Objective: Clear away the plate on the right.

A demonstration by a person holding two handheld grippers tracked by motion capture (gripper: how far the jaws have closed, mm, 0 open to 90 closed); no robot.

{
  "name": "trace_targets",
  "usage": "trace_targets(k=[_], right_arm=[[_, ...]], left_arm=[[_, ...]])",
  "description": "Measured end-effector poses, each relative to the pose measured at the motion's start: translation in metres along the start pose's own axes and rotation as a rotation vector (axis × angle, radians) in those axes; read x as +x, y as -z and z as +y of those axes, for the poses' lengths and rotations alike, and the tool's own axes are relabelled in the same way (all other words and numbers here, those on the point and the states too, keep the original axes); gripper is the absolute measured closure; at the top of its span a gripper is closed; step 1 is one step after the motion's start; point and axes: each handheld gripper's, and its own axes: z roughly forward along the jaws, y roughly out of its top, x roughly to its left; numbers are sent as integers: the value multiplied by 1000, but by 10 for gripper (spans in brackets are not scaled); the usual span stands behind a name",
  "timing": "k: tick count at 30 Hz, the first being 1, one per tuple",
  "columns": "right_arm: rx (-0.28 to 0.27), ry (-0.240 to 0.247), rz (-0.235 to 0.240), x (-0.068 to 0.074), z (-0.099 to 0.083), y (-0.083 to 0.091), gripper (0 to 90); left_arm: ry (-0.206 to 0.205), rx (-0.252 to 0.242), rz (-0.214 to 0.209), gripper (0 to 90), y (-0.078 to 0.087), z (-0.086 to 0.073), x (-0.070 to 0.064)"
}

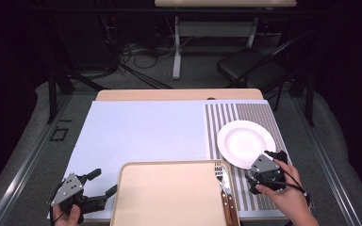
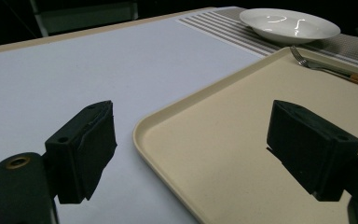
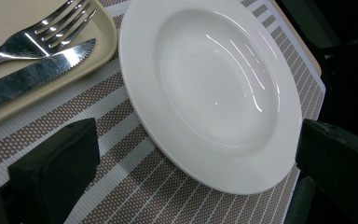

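The right claw [image 1: 268, 162] hovers spread at the plate's [image 1: 246, 142] near rim, right of centre on the striped mat [image 1: 264, 115]; a shallow bite could let it slip; the left claw [image 1: 104, 182], also spread, holds nothing beside the tray [image 1: 169, 197].

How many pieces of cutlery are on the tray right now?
2. A fork and a knife lie side by side along the right edge of the tray, fork to the left, their handles running off the bottom of the high view. Nothing covers the tray.
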Motion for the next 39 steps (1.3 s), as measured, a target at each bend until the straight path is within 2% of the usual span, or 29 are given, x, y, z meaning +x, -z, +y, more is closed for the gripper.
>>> trace_targets(k=[14, 15, 25, 32, 34, 36, 39], right_arm=[[57, 45, -34, -3, 2, -20, 0], [48, 54, -38, -4, 2, -23, 0], [121, 71, -48, -3, 0, -41, 0], [143, 85, -69, -5, -3, -49, 0], [133, 99, -77, -5, -5, -52, 0], [155, 103, -80, -5, -4, -53, 0], [153, 122, -85, -6, -5, -56, 0]], left_arm=[[1, -1, -1, 157, 0, 0, 0], [1, -1, -1, 157, 0, 0, 0], [2, 0, -1, 157, 0, 0, 0], [3, 3, -3, 157, -1, 0, 0], [5, 3, -2, 157, -1, 0, 0], [3, 3, -3, 157, -1, 0, 0], [2, 5, 0, 157, -1, 0, 0]])
